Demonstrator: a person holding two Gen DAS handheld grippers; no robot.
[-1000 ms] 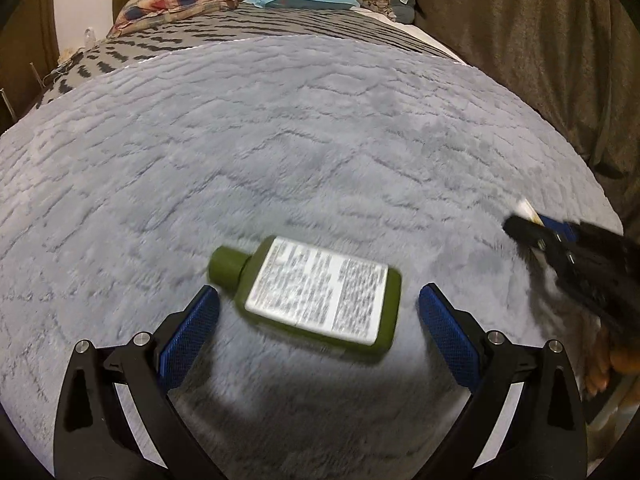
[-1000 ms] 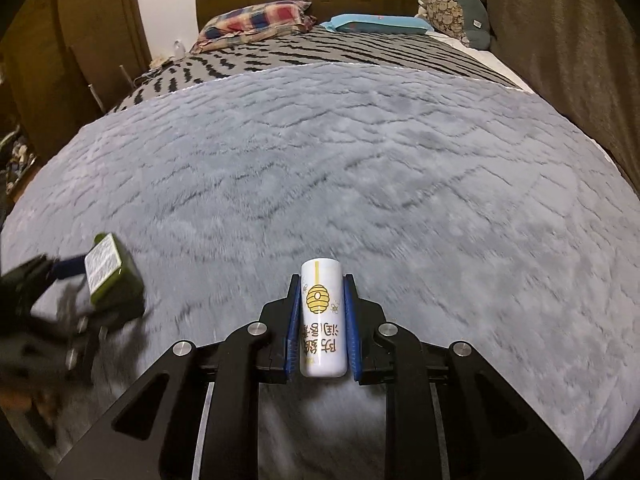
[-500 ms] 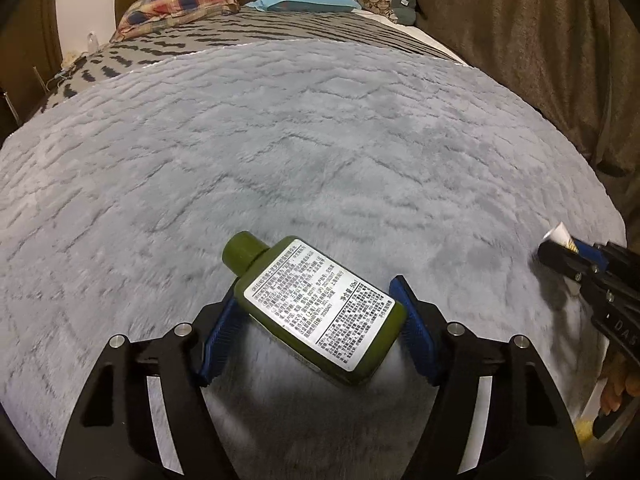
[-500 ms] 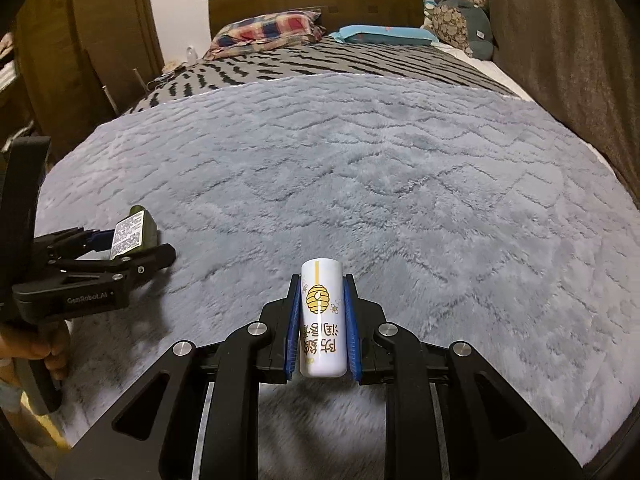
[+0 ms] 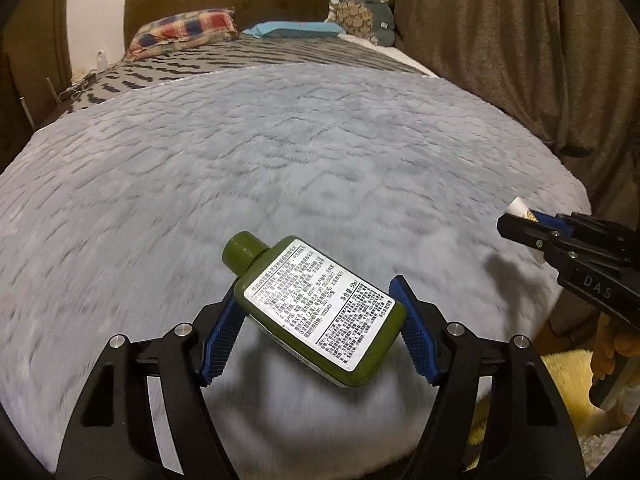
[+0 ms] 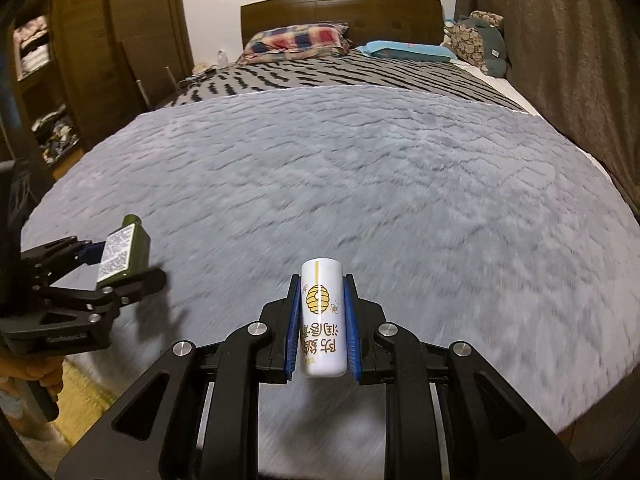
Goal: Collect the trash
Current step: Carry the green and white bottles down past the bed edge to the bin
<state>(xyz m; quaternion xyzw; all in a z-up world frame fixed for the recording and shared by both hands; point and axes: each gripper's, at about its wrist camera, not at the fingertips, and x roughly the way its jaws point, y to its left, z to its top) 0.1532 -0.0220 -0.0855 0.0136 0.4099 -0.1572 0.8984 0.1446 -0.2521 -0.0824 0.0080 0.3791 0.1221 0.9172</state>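
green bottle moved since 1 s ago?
Yes. The flat dark-green plastic bottle, lying on the grey fuzzy blanket before, is now lifted clear of it, clamped in the left gripper.

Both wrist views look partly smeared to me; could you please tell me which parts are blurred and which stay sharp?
Left wrist view: the grey blanket is streaked, while the green bottle in the left hand-held gripper has crisp label print. Right wrist view: the blanket is smeared near the white tube, which is sharp in the right hand-held gripper; the headboard is fairly clear.
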